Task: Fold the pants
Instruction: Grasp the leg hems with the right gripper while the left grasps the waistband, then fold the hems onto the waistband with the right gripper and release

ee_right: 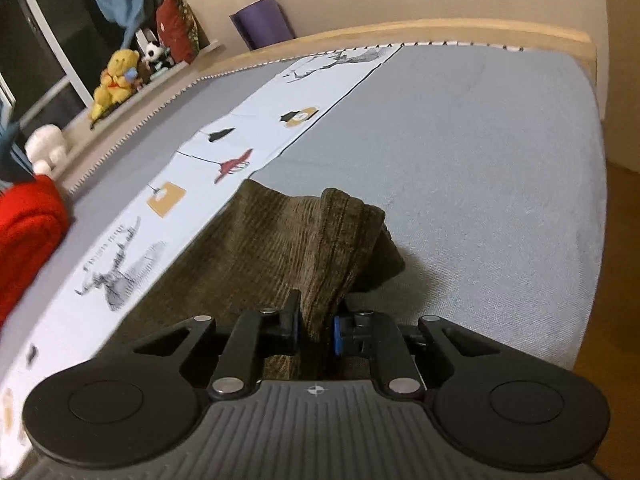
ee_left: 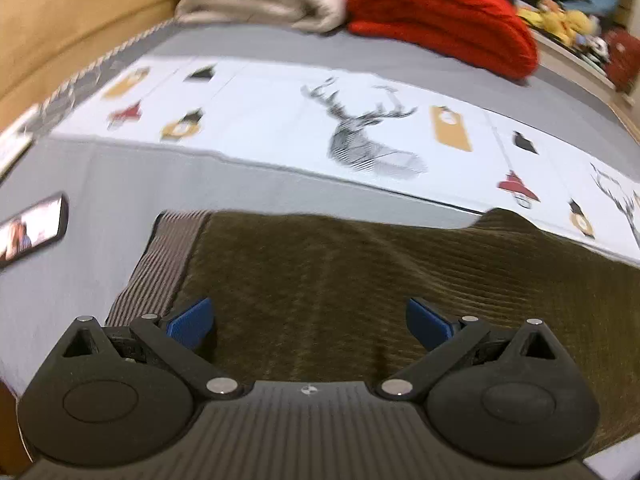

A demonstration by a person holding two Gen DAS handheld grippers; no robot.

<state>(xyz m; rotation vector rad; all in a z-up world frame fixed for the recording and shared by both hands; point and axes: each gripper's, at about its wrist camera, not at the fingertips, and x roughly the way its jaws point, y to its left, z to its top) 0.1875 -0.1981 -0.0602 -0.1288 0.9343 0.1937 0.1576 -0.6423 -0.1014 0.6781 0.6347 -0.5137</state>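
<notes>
We are pinching the pants (ee_right: 280, 248) hem in the right gripper (ee_right: 316, 330) fingers for folding, while the left gripper (ee_left: 310, 320) fingers are hovering spread over them.

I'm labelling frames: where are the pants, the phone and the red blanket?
pants (ee_left: 360, 272): left wrist view, flat corduroy middle.
phone (ee_left: 34, 230): left wrist view, lit screen.
red blanket (ee_left: 436, 12): left wrist view, folded top.
</notes>
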